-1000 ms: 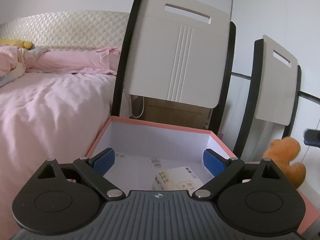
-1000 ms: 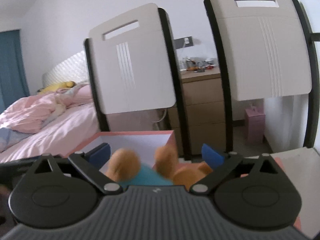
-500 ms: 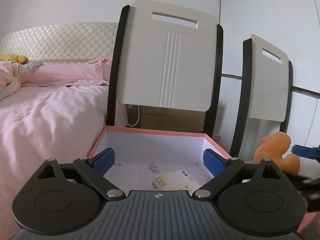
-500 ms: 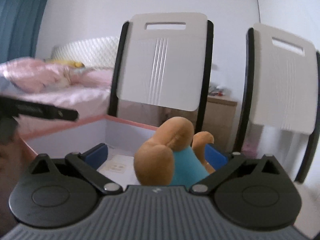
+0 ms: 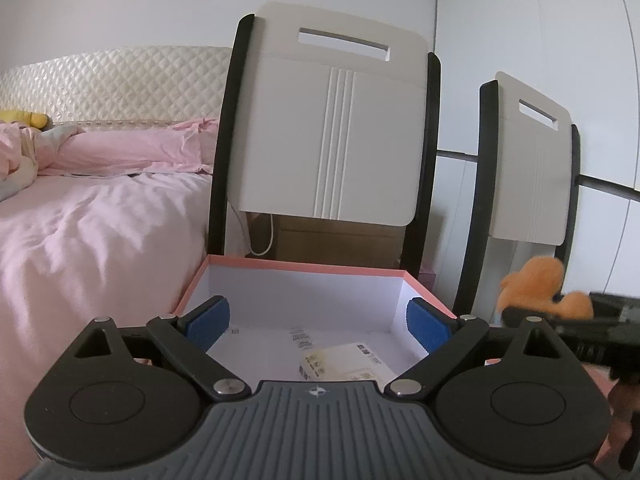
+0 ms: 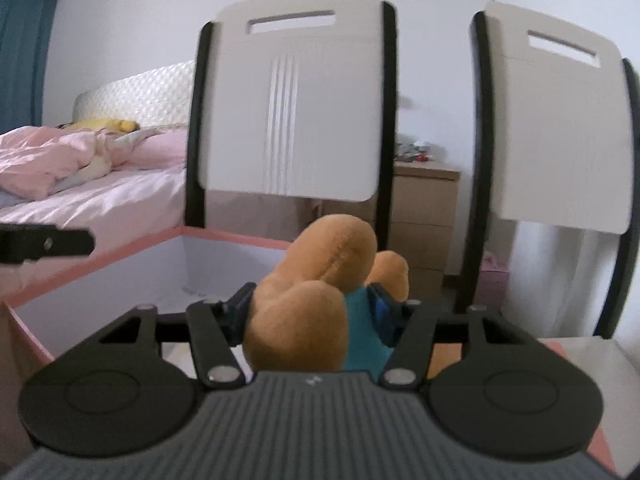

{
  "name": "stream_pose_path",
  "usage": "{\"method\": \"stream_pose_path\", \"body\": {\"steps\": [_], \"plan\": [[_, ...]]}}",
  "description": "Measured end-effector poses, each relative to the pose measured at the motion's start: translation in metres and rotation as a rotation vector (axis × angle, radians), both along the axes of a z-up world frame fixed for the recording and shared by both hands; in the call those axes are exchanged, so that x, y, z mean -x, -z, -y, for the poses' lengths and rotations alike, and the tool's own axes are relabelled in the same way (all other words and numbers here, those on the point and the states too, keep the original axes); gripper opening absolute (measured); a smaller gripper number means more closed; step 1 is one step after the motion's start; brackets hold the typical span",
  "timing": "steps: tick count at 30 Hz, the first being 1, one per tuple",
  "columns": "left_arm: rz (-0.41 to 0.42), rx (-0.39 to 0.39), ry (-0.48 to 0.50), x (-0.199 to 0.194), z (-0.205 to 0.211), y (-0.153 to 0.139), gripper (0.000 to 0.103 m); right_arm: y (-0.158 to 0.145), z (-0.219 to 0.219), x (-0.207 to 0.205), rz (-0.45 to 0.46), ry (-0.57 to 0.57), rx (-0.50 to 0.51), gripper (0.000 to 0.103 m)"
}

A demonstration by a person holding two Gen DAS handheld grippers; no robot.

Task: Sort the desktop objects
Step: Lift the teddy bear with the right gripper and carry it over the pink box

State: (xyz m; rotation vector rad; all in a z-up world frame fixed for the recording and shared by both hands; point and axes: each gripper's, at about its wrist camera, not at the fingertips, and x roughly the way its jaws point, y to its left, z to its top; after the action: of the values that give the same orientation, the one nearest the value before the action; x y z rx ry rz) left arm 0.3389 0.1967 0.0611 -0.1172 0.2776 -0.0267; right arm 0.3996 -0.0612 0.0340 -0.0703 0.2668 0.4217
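Note:
My right gripper [image 6: 314,312] is shut on an orange plush toy [image 6: 320,284] in a teal shirt, held at the near right rim of a pink box with a white inside [image 6: 120,256]. The toy also shows at the right of the left wrist view [image 5: 540,284]. My left gripper [image 5: 318,322] is open and empty, hovering over the same box [image 5: 304,268]. A pale packet [image 5: 344,364] and small printed slips lie on the box floor.
Two white chair backs with black frames [image 5: 332,136] [image 5: 528,168] stand behind the box. A bed with pink bedding [image 5: 88,216] is on the left. A wooden nightstand [image 6: 424,208] stands behind the chairs.
My right gripper has closed tightly on the plush toy and shifted left toward the box. The left gripper stays open, nearly still, above the box.

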Motion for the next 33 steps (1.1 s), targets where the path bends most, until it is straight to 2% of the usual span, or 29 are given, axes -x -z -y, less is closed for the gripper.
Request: {"method": "stream_pose_path", "body": {"steps": [5, 8, 15, 18, 22, 26, 29, 33], "plan": [[0.012, -0.010, 0.002, 0.002, 0.001, -0.001, 0.097, -0.029, 0.010, -0.007, 0.033, 0.012, -0.027, 0.053], [0.018, -0.015, 0.006, 0.003, 0.002, -0.001, 0.097, -0.054, 0.007, -0.012, 0.088, -0.001, 0.004, 0.053], [0.018, -0.015, 0.007, 0.002, 0.001, -0.001, 0.097, -0.116, -0.032, -0.035, 0.210, -0.130, 0.065, 0.053], [0.017, -0.015, 0.007, 0.002, 0.001, -0.001, 0.097, -0.132, -0.058, -0.052, 0.223, -0.200, 0.079, 0.053], [0.015, -0.011, 0.004, 0.002, 0.000, -0.001, 0.097, -0.138, -0.096, -0.078, 0.164, -0.301, 0.071, 0.053], [0.017, -0.008, 0.000, 0.001, -0.001, -0.001, 0.097, -0.124, -0.139, -0.107, 0.044, -0.385, 0.111, 0.053], [0.015, -0.002, -0.015, 0.000, -0.004, -0.003, 0.097, -0.098, -0.165, -0.126, -0.055, -0.424, 0.163, 0.053], [0.030, 0.014, -0.040, 0.001, -0.008, -0.005, 0.097, -0.055, -0.184, -0.147, -0.170, -0.420, 0.198, 0.053]]}}
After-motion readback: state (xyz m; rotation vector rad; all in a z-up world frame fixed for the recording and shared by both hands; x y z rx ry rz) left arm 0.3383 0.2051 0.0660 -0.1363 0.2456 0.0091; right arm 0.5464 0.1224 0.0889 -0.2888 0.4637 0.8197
